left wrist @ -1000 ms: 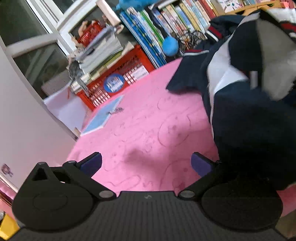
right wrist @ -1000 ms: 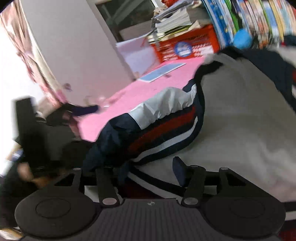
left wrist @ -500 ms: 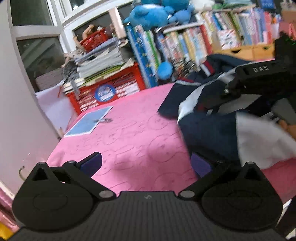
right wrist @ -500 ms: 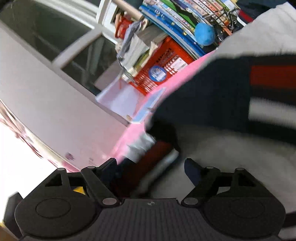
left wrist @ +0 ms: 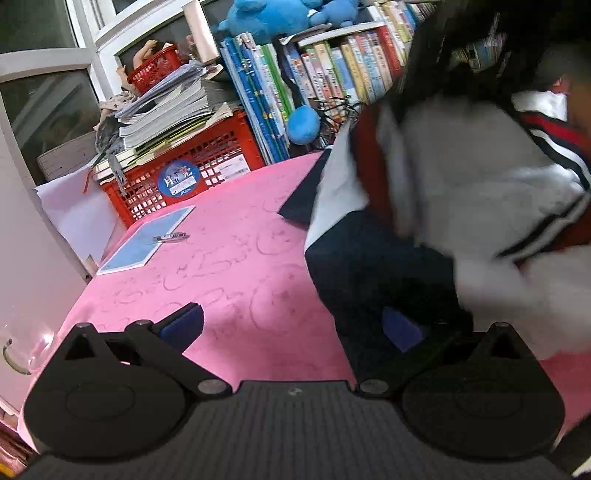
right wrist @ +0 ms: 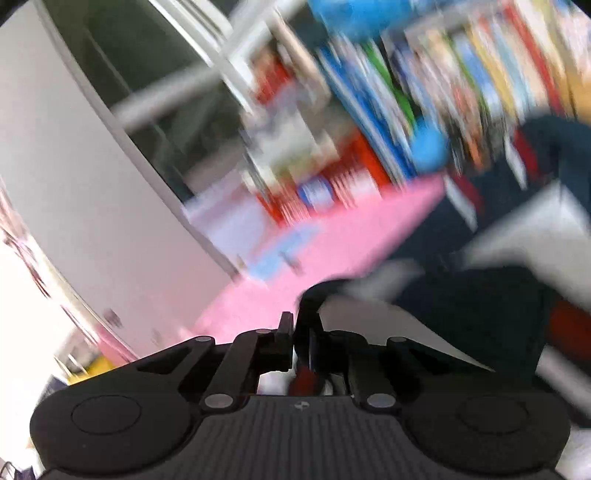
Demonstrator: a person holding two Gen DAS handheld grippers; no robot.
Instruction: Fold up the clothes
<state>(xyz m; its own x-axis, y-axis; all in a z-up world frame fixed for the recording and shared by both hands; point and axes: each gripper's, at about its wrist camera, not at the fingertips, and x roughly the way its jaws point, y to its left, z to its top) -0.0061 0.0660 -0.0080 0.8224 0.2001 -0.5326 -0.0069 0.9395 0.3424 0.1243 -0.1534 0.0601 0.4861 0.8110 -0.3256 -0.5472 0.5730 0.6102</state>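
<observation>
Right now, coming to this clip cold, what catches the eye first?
The navy, white and red striped jacket bunched on the right of the pink tabletop dominates the left wrist view. The right gripper is shut on a fold of it, in a heavily blurred view, while the left gripper stands open at the jacket's near edge. Behind, a red crate under stacked books and a blue plush toy above the bookshelf draw the eye.
</observation>
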